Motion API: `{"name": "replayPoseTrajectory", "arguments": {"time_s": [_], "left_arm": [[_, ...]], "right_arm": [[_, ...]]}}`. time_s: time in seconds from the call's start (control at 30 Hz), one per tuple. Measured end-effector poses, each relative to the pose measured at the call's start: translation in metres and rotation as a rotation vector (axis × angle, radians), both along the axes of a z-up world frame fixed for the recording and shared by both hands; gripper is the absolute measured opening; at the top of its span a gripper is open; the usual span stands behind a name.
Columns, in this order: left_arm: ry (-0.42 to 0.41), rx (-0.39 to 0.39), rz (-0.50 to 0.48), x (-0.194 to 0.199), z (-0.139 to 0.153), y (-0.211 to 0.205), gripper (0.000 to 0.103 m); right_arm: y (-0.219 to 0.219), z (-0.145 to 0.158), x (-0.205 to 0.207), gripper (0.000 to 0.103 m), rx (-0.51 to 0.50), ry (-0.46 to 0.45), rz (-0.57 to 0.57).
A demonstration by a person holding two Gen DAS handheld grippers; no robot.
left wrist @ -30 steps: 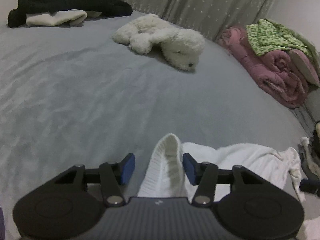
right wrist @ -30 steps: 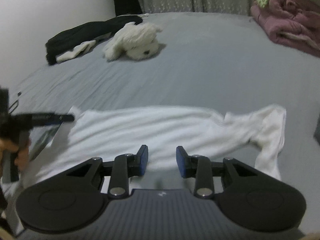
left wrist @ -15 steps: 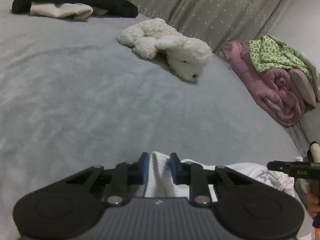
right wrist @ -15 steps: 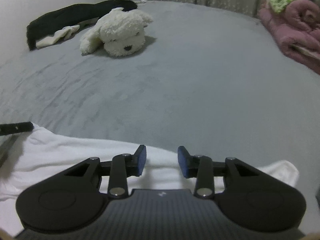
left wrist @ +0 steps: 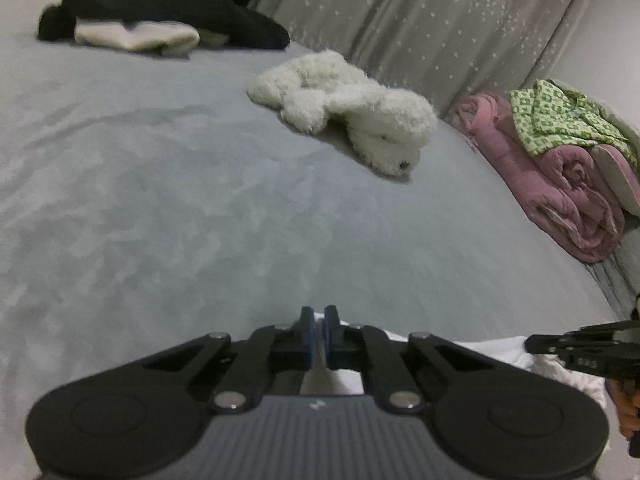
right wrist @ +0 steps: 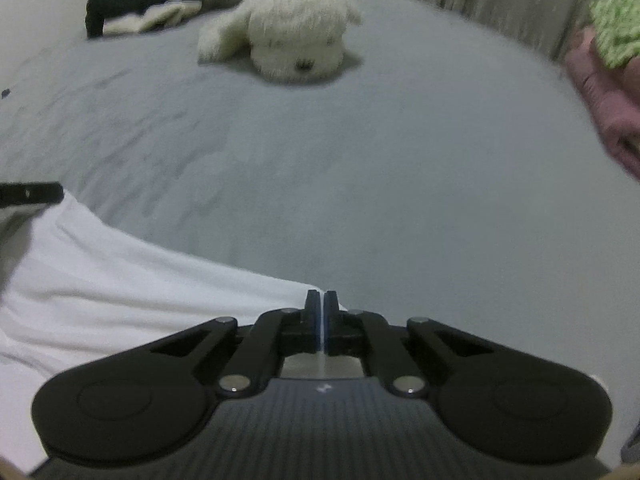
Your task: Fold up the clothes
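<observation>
A white garment [right wrist: 120, 280] lies spread on the grey bed [right wrist: 360, 180], stretched between my two grippers. My left gripper [left wrist: 319, 322] has its jaws closing to a thin gap, and a fold of white garment [left wrist: 496, 350] is pinched between the blue pads. My right gripper [right wrist: 321, 300] is closing the same way, its pads pressed on the garment's far edge. The right gripper [left wrist: 576, 346] also shows at the right edge of the left wrist view, with a hand behind it. The left gripper's finger [right wrist: 32, 193] shows at the left edge of the right wrist view.
A white plush dog [left wrist: 352, 116] lies in the middle of the bed. Black and cream clothes [left wrist: 152, 20] are heaped at the far left. Rolled pink bedding [left wrist: 560, 184] with a green patterned cloth [left wrist: 560, 120] sits at the right edge. A dotted grey curtain [left wrist: 420, 20] hangs behind.
Both grippers went from open to shut on the white garment. The right gripper slid right along the garment to its edge and sank lower. The left gripper stayed about where it was.
</observation>
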State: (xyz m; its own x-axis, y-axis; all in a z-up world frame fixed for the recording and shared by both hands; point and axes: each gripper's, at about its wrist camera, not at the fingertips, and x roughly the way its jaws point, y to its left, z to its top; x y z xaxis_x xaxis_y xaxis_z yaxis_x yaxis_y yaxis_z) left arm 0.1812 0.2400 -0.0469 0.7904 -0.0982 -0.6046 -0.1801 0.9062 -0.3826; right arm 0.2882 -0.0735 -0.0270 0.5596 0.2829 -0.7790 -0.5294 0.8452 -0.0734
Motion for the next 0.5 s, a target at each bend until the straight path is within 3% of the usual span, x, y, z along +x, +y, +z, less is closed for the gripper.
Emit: {"name": "replayPoseTrajectory", "arguments": {"time_s": [0.27,0.37,0.5], "left_arm": [[-0.103,0.114,0.129,-0.010,0.017,-0.003,0.003],[-0.144,0.173,0.165,-0.011,0.021,-0.003,0.003],[-0.126,0.203,0.187,-0.005,0.011,-0.001,0.003]], "right_arm": [[0.000,0.026,-0.017,0.001,0.066,-0.203,-0.026],[0.012,0.026,-0.013,0.000,0.053,-0.245,-0.012],[0.032,0.014,0.000,0.000,0.006,-0.269,-0.010]]}}
